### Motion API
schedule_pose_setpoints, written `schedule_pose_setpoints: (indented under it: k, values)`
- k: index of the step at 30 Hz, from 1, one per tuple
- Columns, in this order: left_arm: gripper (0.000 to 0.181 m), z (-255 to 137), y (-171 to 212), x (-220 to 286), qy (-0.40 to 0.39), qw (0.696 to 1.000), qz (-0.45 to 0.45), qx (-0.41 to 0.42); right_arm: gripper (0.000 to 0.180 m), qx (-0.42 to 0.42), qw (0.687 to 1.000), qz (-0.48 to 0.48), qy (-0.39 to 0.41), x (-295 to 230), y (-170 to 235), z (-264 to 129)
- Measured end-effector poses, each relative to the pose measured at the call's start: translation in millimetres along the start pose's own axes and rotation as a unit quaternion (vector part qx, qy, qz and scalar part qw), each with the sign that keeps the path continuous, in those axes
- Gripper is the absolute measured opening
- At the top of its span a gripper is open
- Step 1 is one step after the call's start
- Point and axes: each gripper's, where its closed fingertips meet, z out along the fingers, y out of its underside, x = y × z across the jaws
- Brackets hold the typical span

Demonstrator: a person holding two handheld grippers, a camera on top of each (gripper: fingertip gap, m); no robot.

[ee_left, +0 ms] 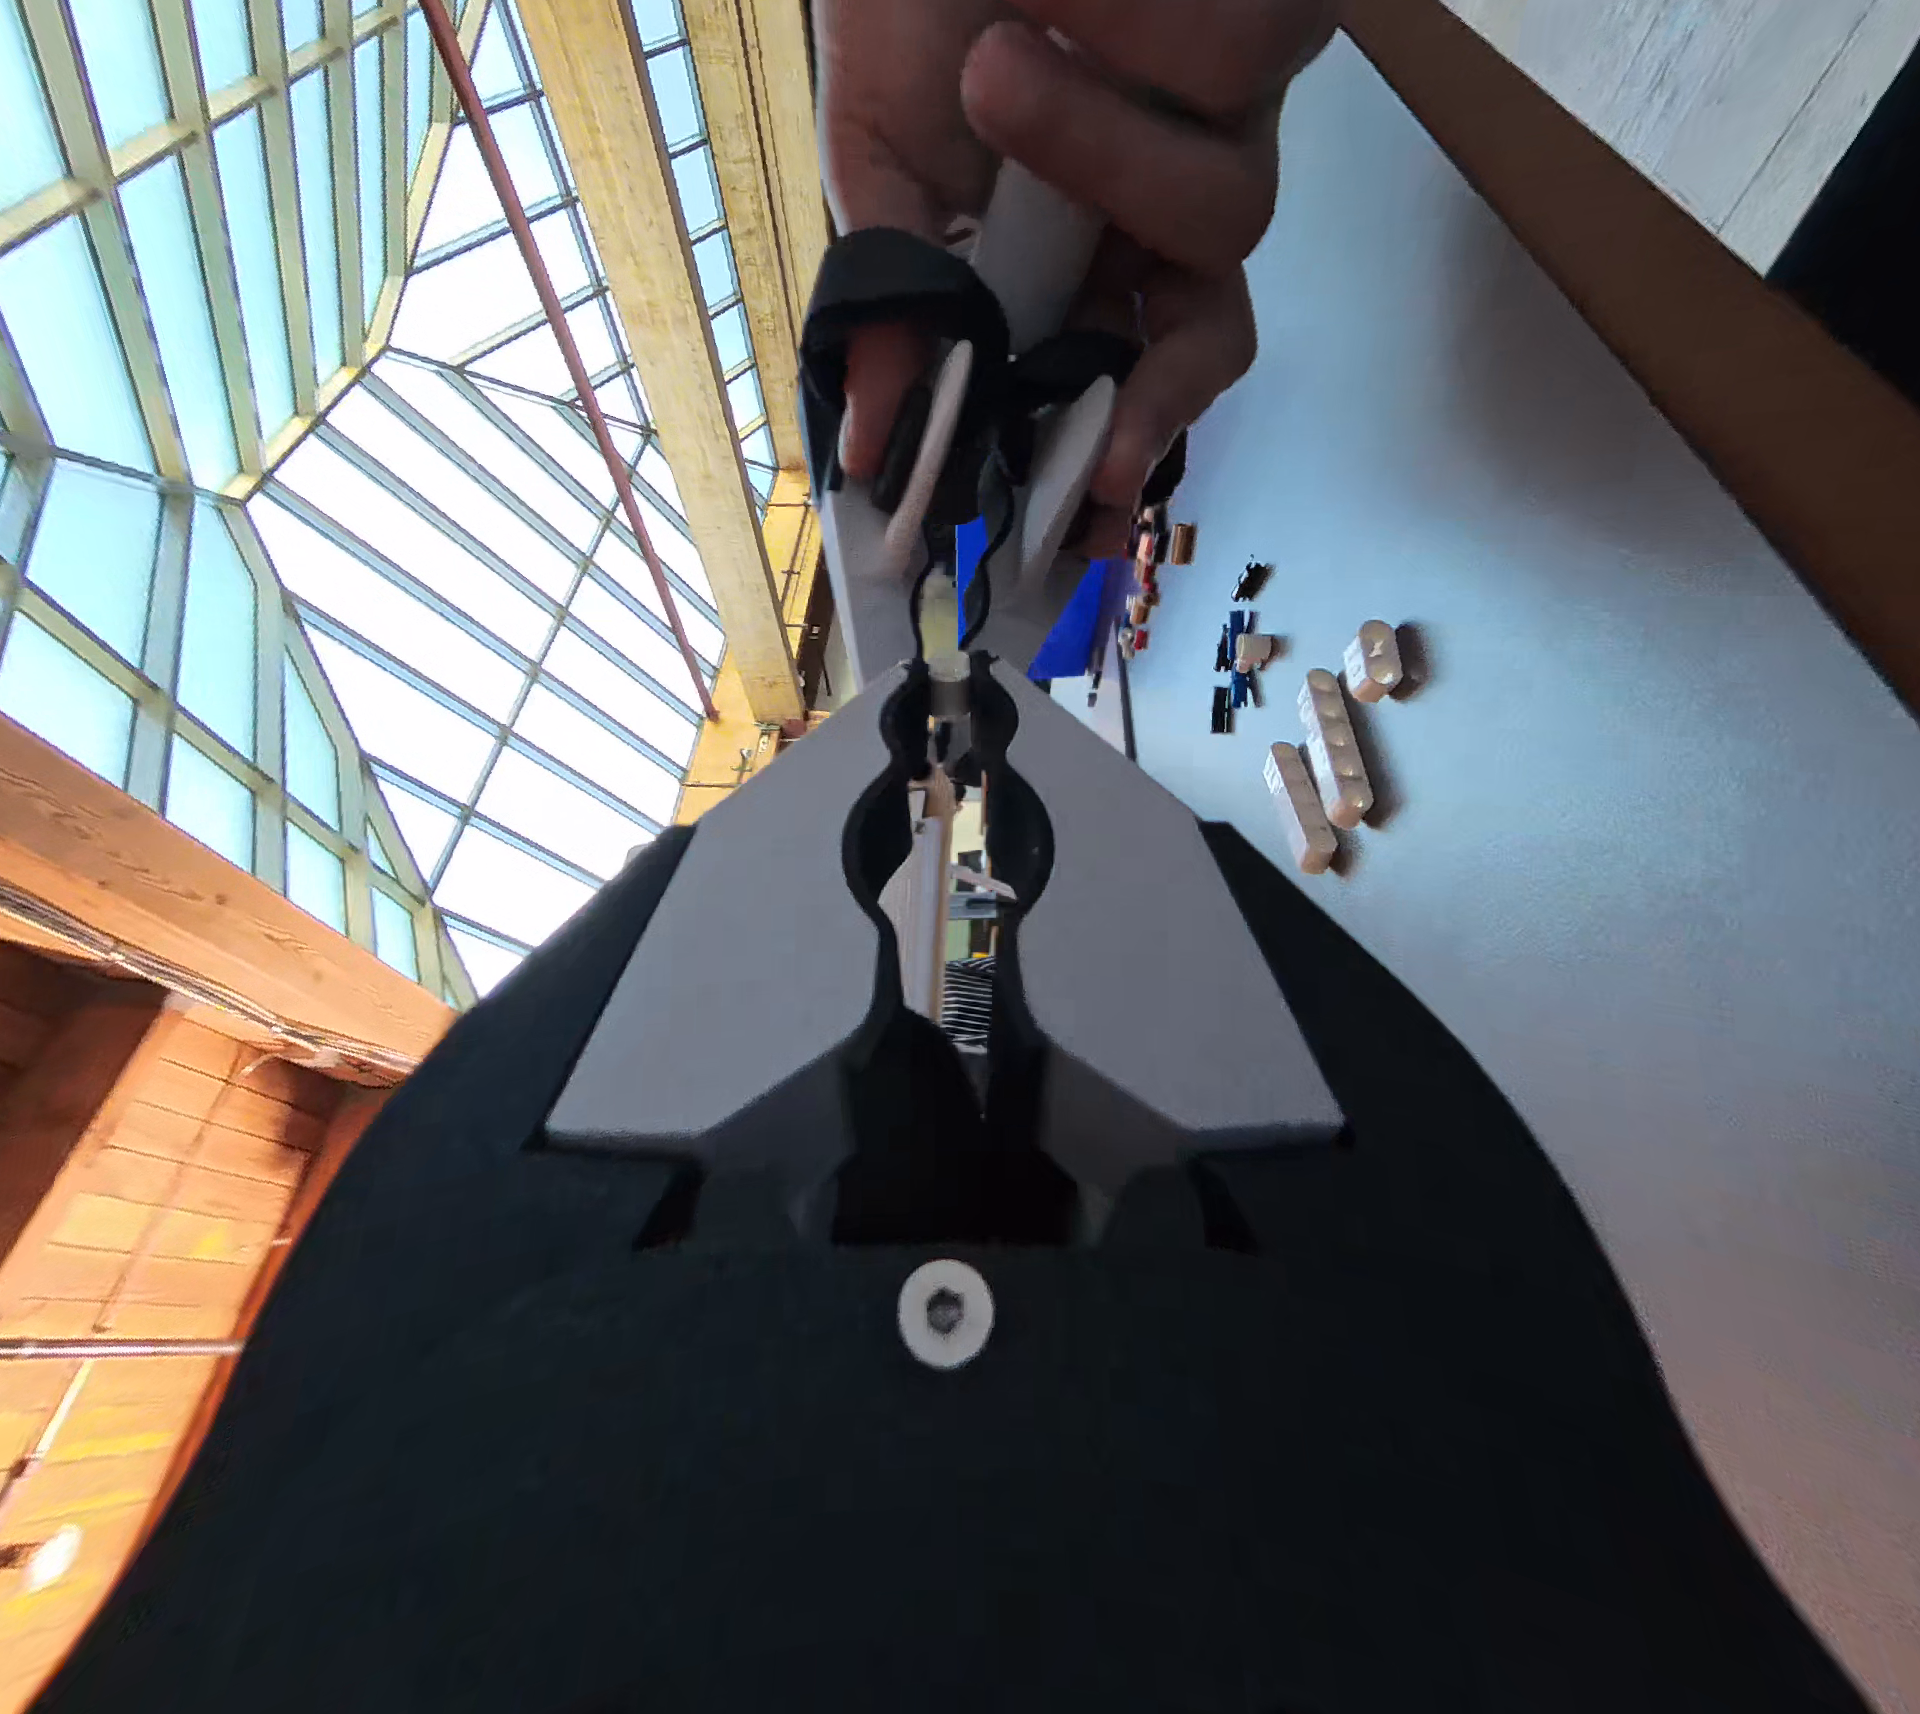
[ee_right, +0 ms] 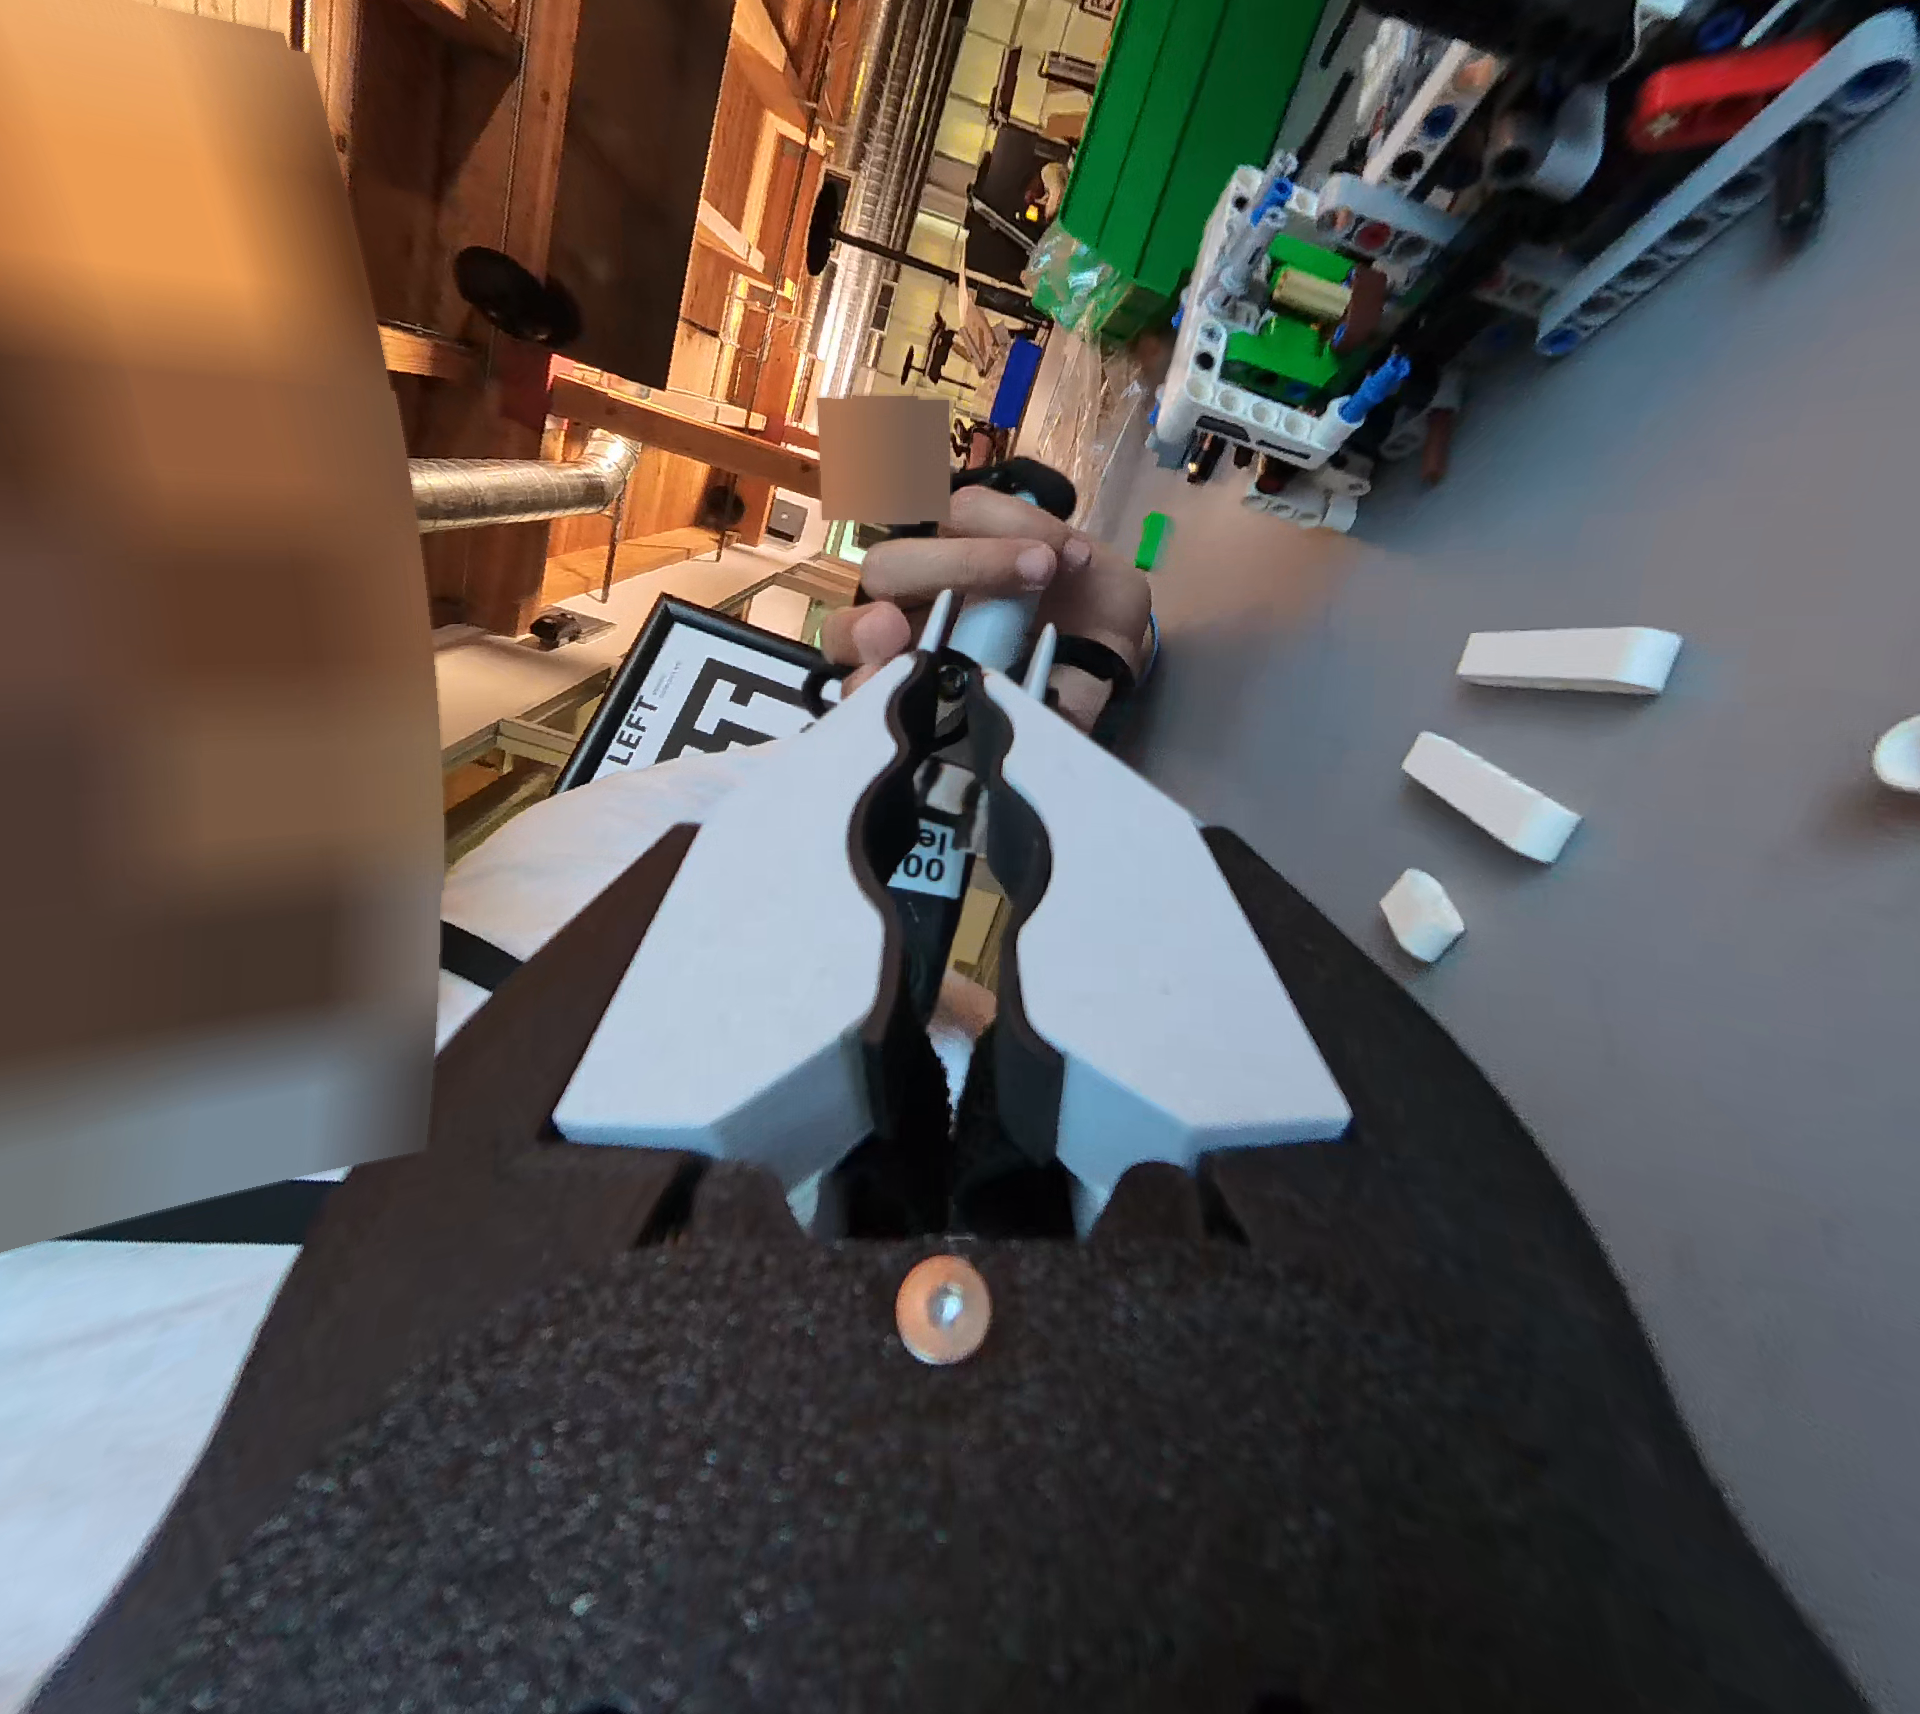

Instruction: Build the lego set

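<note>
left gripper (ee_left: 951, 688): your fingers are nearly pressed together, pinching a small grey pin (ee_left: 948, 696) at the tips. A pale piece (ee_left: 938, 615) sits on the end of that pin.
right gripper (ee_right: 951, 688): fingers close together, tips nipping something small and dark. Too small to say what.
meeting point: both grippers are tip to tip, raised off the table (ee_left: 1558, 625). In the left view, the right gripper's tips (ee_left: 951, 615) close around the pale piece from the far side.
right hand (ee_left: 1070, 106): wrapped round the white handle, fingers in black straps on the white discs.
left hand (ee_right: 987, 594): same grip, seen past the right gripper's tips.
tilt: both cameras are rolled sideways. The left view looks partly up at a glass roof (ee_left: 260, 262) with timber beams.
loose parts, left view: three tan beams (ee_left: 1335, 760) lie close together on the table, with small black and blue bits (ee_left: 1242, 656) just beyond them.
loose parts, right view: two white panels (ee_right: 1564, 662) and a small white piece (ee_right: 1421, 916) on the grey top, apart from each other.
build (ee_right: 1283, 334): white, green and black assembly standing on the table beyond the white parts, well away from your grippers. A larger grey, black and red section (ee_right: 1662, 106) is beside it, blurred.
other: green box (ee_right: 1216, 33) behind the build. Framed marker board (ee_right: 707, 708) just behind your left hand.
</note>
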Motion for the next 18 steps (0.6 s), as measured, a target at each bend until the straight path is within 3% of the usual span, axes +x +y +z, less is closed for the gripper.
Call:
schedule_pose_setpoints:
  k: [7,18]
  values:
    - [0.004,1.2,-0.6,4.3,-0.011,0.999,0.046,-0.013,0.004,-0.017,1.000,0.000,0.004,10.8,7.4,-2.3]
    - [0.004,-0.9,-5.1,-1.4,-0.007,1.000,0.006,0.006,0.003,-0.032,0.996,-0.081,-0.036,0.5,9.6,-3.7]
